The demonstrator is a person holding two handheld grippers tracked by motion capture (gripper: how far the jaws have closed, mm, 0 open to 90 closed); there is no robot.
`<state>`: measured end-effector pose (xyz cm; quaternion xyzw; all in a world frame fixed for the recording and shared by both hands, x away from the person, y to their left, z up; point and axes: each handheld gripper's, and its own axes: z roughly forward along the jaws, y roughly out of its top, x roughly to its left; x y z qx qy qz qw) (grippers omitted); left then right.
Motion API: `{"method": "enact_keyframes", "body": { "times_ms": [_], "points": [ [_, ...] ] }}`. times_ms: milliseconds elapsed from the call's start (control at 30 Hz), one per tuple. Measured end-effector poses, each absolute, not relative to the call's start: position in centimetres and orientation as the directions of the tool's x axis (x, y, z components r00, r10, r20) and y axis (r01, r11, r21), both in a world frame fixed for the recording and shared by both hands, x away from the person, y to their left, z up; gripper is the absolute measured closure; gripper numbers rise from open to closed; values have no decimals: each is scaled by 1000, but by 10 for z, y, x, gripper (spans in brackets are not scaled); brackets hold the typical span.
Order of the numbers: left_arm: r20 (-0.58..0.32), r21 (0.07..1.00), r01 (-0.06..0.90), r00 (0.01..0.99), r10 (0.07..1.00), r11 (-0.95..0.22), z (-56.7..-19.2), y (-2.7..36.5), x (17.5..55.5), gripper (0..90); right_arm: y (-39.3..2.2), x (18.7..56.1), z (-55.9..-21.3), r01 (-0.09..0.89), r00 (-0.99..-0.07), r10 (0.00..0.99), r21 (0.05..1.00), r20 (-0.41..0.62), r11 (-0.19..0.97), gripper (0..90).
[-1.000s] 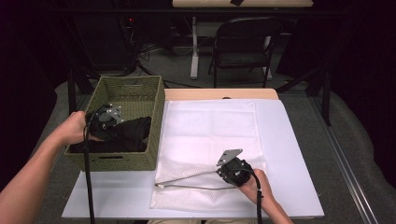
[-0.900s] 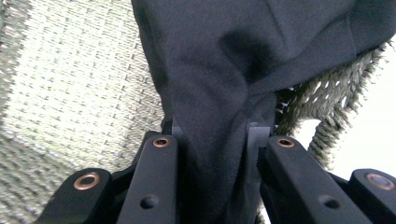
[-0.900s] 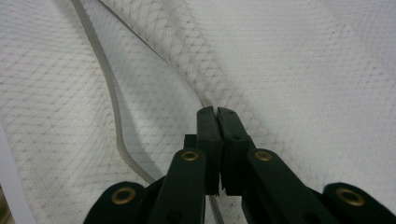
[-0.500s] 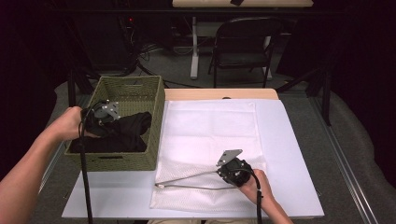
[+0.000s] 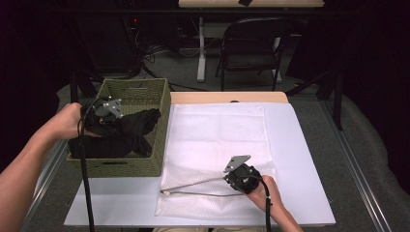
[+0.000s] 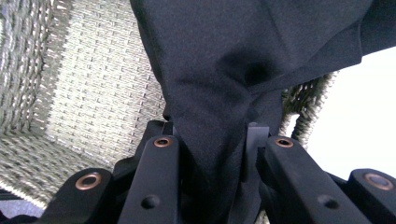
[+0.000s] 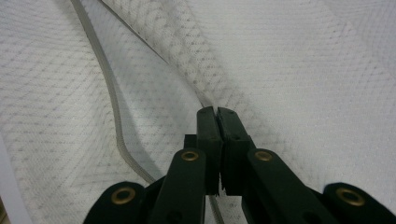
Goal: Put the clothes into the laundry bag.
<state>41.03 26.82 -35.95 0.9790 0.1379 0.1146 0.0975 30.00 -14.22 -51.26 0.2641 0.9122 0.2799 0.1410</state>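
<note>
Black garment (image 6: 243, 60): soft, light, drapey; left hand-held gripper (image 6: 212, 140) clamped on a bunched fold, best hold. Right hand-held gripper (image 7: 217, 126) pinched together on mesh bag (image 7: 299, 70) edge.

No lettering to read anywhere here. The woven basket (image 5: 145, 166) carries no label or brand, and the white mesh bag (image 5: 217, 130) beside it bears none either.

A white table (image 5: 300, 145) carries a green wicker basket (image 5: 135, 92) beside a flat white mesh bag (image 5: 217, 140).
</note>
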Motion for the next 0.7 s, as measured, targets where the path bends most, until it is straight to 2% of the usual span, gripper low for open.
{"method": "enact_keyframes", "body": {
  "times_ms": [433,467,700],
  "points": [
    [257,134,221,934,249,-966,-332,257,398,746,-142,298,-512,427,-806,584,585,-99,689,883],
    [255,130,222,934,249,-966,-332,257,397,745,-142,301,-513,397,-820,560,591,-116,703,883],
    [267,83,221,935,235,-972,-324,248,387,746,-142,300,-512,395,-819,560,586,-125,708,883]
  ]
}}
